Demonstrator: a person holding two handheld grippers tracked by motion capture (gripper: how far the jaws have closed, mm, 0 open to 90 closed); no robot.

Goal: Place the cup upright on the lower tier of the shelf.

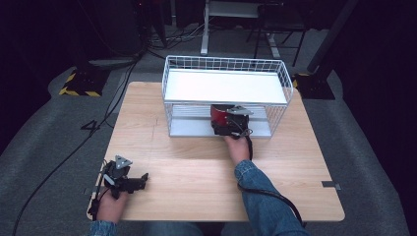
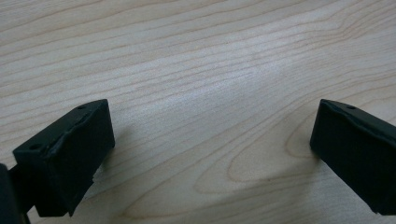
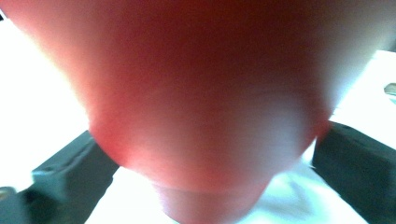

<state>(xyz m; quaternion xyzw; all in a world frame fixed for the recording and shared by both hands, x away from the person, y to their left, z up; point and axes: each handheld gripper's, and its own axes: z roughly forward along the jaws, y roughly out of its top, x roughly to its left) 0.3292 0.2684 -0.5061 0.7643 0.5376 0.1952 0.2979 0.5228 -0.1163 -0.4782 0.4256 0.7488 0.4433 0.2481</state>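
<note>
The red cup (image 1: 220,114) sits at the centre of the high view, on the lower shelf of a white wire rack (image 1: 285,78), just under the rack's white upper shelf. In the right gripper view the cup (image 3: 201,107) fills most of the frame as a blurred red shape that narrows toward the bottom, with a black jaw pressed against each side of it. The right gripper (image 1: 227,123) is clamped on the cup, reaching into the rack's open front from the lower side of the frame, with the person's right hand (image 1: 238,147) and a denim sleeve (image 1: 260,196) trailing toward the bottom edge.

The rack stands on the far half of a light wooden table (image 1: 196,167), upper centre of the high view. The left gripper (image 1: 142,178) lies low at the lower left of that view, near the table's front corner, held by the left hand (image 1: 110,206). In the left gripper view its two black jaws stand wide apart over bare wood grain (image 2: 201,84), with nothing between them.
</note>
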